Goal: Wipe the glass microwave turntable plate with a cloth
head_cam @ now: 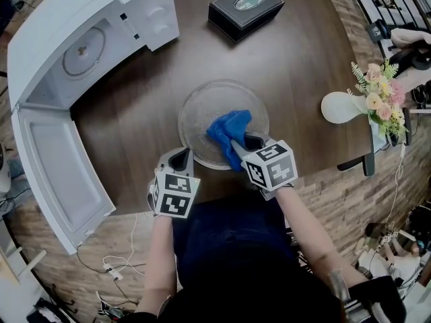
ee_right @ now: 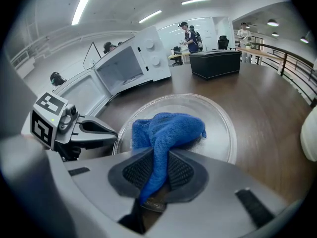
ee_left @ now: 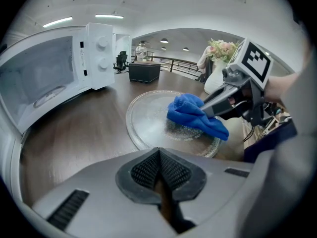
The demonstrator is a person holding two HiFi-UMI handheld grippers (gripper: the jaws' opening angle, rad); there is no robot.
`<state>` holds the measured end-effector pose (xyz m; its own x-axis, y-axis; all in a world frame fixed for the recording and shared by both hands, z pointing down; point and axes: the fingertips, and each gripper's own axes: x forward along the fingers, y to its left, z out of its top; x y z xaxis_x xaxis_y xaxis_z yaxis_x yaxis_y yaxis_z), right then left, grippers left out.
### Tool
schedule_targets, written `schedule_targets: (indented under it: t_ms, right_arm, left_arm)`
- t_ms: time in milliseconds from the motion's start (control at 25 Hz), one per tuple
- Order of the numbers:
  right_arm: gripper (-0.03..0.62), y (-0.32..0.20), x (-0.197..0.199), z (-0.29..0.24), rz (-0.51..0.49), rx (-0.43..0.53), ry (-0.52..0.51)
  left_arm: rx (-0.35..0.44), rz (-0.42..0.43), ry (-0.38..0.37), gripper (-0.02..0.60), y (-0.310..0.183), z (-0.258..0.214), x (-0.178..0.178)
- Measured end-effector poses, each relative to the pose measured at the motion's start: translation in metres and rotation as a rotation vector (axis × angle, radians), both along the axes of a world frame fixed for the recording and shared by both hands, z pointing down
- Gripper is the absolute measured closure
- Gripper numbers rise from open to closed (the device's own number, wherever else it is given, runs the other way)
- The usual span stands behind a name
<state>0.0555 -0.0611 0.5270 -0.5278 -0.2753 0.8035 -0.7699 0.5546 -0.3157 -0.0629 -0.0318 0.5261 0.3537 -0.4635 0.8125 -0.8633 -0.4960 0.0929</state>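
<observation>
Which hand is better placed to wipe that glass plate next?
Right. The right gripper is shut on the blue cloth, which lies on the glass turntable plate. The left gripper is shut on nothing, beside the plate's near rim.

Left gripper [ee_left: 159, 158]: jaws together, nothing between them
Glass plate [ee_left: 143, 120]: flat on the wooden table [ee_left: 74, 133] — just ahead of the jaws
Blue cloth [ee_left: 190, 114]: on the plate, pinched by the right gripper [ee_left: 207, 111]
Microwave [ee_left: 54, 78]: white, at left

The cloth [head_cam: 229, 128] hides part of the plate [head_cam: 202, 110]; microwave [head_cam: 54, 19] cut by the edge
</observation>
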Motion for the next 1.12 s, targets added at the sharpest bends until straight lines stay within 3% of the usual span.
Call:
schedule_targets:
  t_ms: [600, 1120]
  right_arm:
    - [0.533, -0.014, 0.046, -0.002, 0.060, 0.017, 0.059]
    - [0.530, -0.031, 0.101, -0.008, 0.200, 0.053, 0.102]
  left_arm:
    - [0.002, 0.004, -0.009, 0.578, 0.000, 0.000, 0.000]
    - [0.005, -0.018, -0.015, 0.578, 0.001, 0.001, -0.001]
